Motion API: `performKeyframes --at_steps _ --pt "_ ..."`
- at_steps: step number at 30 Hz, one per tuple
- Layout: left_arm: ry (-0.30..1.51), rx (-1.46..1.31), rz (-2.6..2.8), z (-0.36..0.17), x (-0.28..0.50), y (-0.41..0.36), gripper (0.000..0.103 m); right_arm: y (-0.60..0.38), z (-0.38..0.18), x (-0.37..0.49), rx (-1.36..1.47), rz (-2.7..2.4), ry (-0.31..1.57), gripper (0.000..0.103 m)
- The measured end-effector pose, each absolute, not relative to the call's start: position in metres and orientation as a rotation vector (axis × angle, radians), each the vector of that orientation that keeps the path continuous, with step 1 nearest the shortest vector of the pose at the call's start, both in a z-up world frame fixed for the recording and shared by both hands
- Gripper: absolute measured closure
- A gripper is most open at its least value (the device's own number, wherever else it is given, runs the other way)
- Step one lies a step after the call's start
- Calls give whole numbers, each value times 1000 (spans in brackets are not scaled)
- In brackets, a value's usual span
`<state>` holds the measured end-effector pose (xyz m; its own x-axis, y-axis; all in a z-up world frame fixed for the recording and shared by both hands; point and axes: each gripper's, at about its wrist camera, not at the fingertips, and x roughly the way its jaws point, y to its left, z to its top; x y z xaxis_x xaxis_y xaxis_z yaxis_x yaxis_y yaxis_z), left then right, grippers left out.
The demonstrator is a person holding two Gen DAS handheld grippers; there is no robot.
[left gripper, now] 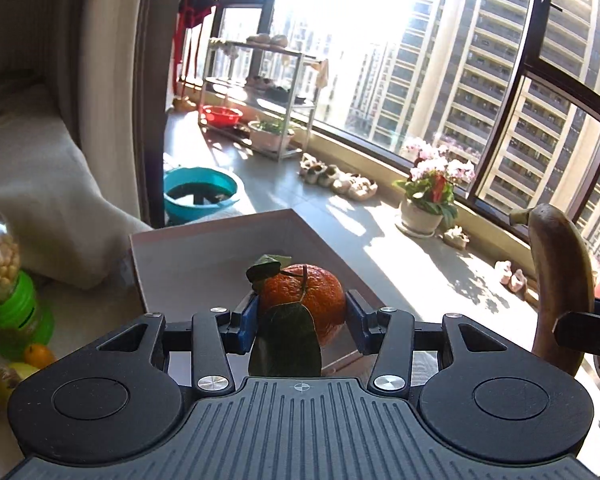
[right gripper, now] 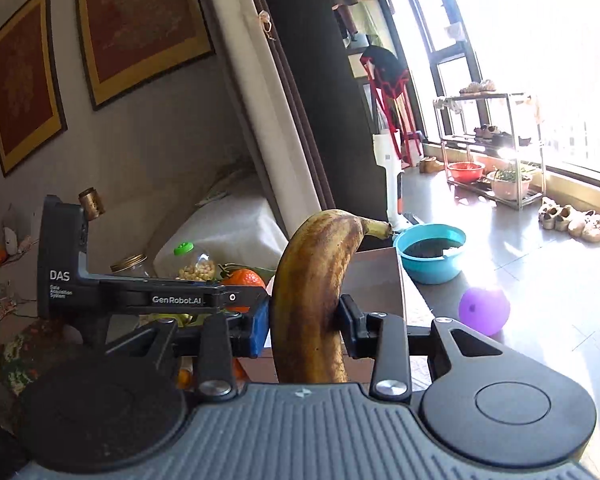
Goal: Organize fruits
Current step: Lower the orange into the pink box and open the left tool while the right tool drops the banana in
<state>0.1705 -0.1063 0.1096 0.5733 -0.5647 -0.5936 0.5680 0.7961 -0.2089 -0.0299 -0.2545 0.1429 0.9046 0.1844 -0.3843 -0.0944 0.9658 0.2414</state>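
Orange, leafy tangerine clamped between the left gripper pads, held above the white box near its right edge. Right gripper closed on a browned banana, upright, stem up, just right of the box.

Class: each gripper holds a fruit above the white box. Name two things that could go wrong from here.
1. The banana is overripe, brown and upright in the right gripper; the squeeze may bruise it, or it may pivot and slip.
2. The orange is round, with a leaf near the left gripper; dropped into the box, it may roll.
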Motion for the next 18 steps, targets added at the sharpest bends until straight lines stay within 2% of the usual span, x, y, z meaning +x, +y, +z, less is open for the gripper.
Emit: performKeyframes --at_steps 4,9,12,18 --pt "837 10 -701 67 222 -159 52 -282 130 -29 204 48 441 67" --pt "992 -10 -777 25 244 -181 53 -299 109 -12 222 14 504 67" --pt "964 -23 -785 29 243 -171 53 -301 101 4 241 20 531 67" --pt "716 -81 -699 80 204 -102 53 -289 117 29 219 73 495 67"
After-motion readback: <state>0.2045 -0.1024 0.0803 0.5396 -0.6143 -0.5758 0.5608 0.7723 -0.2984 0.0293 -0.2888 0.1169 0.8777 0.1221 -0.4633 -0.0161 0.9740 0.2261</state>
